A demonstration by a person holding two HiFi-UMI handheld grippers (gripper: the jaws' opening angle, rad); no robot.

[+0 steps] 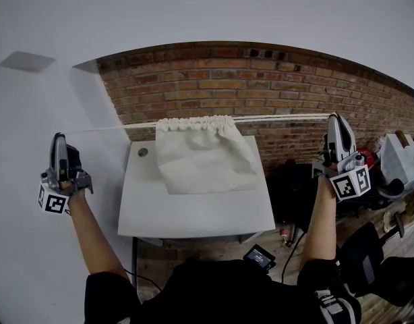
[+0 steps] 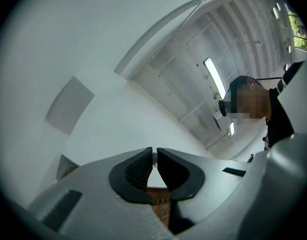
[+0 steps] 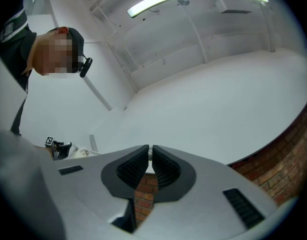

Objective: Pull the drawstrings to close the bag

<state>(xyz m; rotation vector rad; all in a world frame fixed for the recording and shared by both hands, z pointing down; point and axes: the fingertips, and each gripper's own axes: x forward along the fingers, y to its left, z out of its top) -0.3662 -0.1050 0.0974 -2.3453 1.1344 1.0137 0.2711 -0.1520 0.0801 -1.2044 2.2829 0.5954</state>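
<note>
The bag [image 1: 203, 154] hangs in the air from its two strings, in front of the brick wall [image 1: 261, 86]. Its mouth is bunched into tight ruffles along the top. Its lower part hangs over the white surface [image 1: 193, 211] (whether it touches, I cannot tell).

The left string [image 1: 112, 127] runs taut from the ruffles out to the left claw [image 1: 58, 138]. The right string [image 1: 281, 118] runs just as straight to the right claw [image 1: 335, 117]. Both claws are raised and held wide apart, one on each side of the bag.

In the left gripper view the ribbed pads [image 2: 139, 168] are nearly together, pinching a bit of white string at their tips. The right gripper view shows the same: pads [image 3: 135, 167] almost closed, with white string nipped at the tips.
</note>
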